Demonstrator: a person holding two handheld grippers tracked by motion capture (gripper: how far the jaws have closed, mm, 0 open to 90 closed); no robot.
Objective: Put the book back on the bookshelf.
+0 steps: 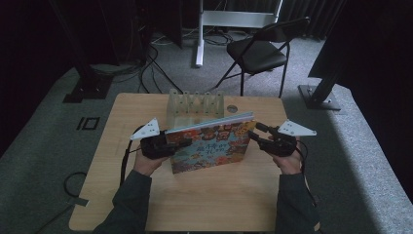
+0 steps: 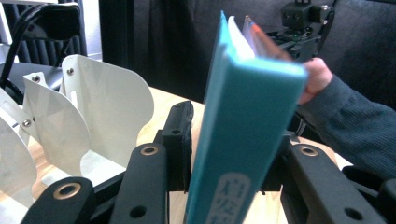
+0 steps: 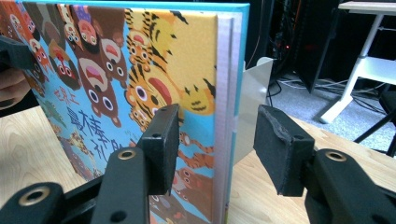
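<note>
The book is a hardback picture book with a turquoise spine and a cover crowded with cartoon animals; it stands upright on its lower edge at the middle of the worktop, just in front of a white rack; it looks stiff and flat, moderately heavy for its thickness, and its glossy boards are probably slippery, so a hold close to an edge, where the pads can bite the full thickness, should serve best; the loose pages at the fore edge could fan or crease if pinched alone. The left gripper has its fingers closed against the spine end, one pad on each side, holding the book upright; the right gripper straddles the open fore edge with its fingers parted, one pad near the cover and the other well clear, so it grips nothing yet. Counted: one book, one rack with several curved dividers, two grippers, one folding chair beyond the worktop.
</note>
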